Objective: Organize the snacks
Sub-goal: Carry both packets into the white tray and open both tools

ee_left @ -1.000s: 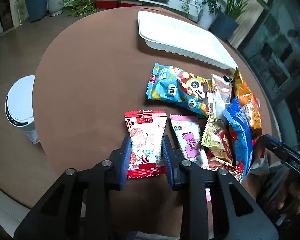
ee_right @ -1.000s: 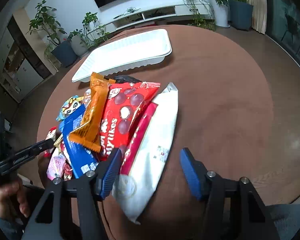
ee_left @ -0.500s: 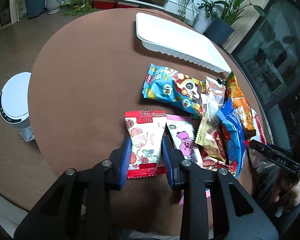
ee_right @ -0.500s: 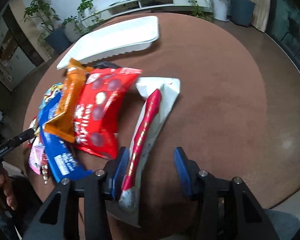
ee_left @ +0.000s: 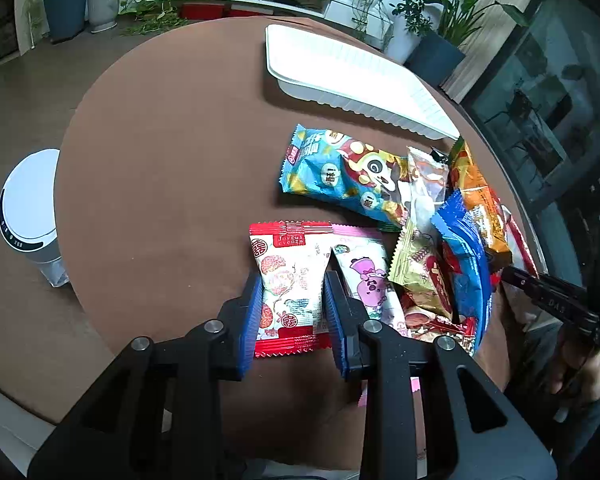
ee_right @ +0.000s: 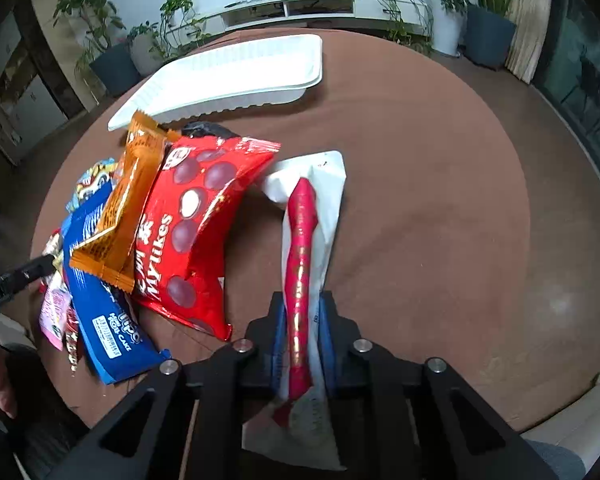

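Observation:
My left gripper [ee_left: 292, 300] is shut on a red-and-white snack packet [ee_left: 290, 264] that lies flat on the round brown table [ee_left: 160, 200]. A pink pig packet [ee_left: 366, 276] lies against its right side. Beyond it are a blue panda bag [ee_left: 340, 172] and a heap of mixed snacks [ee_left: 456, 256]. My right gripper [ee_right: 302, 312] has its jaws closing tight on a white packet with a red band [ee_right: 324, 208], and the pads squeeze it into an upright ridge. A red Mylikes bag [ee_right: 204, 220], an orange packet [ee_right: 128, 200] and a blue packet [ee_right: 100, 312] lie to its left.
An empty white tray [ee_left: 352, 68] [ee_right: 236, 72] sits at the far side of the table. A white bin [ee_left: 28, 208] stands on the floor to the left. Potted plants and a low white cabinet line the back wall. Bare tabletop [ee_right: 440, 200] spreads to the right of the white packet.
The right gripper's jaws went from wide apart around the white packet to pressed on it, folding it into a ridge. The left gripper kept its hold and place.

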`<action>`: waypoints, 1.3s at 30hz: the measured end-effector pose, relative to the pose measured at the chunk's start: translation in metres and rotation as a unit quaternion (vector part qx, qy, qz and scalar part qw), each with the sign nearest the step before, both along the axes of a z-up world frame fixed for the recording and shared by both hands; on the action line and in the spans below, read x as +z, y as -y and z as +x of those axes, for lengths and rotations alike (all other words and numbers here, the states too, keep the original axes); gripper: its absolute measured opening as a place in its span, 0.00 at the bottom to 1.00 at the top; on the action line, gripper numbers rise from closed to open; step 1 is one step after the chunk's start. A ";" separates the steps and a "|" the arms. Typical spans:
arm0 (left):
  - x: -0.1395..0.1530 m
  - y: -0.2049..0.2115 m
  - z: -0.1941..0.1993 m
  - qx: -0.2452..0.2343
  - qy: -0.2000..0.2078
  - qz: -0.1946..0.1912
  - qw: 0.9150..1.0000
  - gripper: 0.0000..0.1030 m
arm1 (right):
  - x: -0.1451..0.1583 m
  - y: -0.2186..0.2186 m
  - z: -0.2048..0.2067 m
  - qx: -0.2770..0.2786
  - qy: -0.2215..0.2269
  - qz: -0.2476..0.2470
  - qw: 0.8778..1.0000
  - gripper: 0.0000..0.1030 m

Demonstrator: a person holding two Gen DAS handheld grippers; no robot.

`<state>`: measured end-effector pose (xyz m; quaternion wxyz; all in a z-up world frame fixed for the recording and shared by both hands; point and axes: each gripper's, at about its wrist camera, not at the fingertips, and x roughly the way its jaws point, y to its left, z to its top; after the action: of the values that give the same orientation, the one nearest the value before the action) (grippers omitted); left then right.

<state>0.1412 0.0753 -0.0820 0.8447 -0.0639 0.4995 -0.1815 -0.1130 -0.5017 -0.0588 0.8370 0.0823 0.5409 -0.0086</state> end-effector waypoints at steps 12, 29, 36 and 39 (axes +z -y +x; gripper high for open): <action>0.025 -0.027 0.003 0.021 0.020 -0.029 0.999 0.26 | 0.026 0.050 -0.003 -0.060 0.043 0.078 0.994 0.15; 0.118 0.031 0.138 -0.042 0.098 0.007 0.994 0.27 | 0.080 0.019 0.174 0.038 0.107 0.090 0.989 0.15; 0.076 0.082 0.205 -0.075 0.064 0.065 0.993 0.27 | 0.036 0.007 0.248 0.068 0.057 0.086 0.992 0.15; 0.047 0.096 0.229 -0.078 0.035 0.071 0.994 0.26 | 0.017 0.011 0.268 0.069 0.035 0.090 0.993 0.15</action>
<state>0.3700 -0.0206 -0.0351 0.8475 0.0412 0.4845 -0.2130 0.1554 -0.5124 -0.0422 0.8431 0.1197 0.5144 0.1011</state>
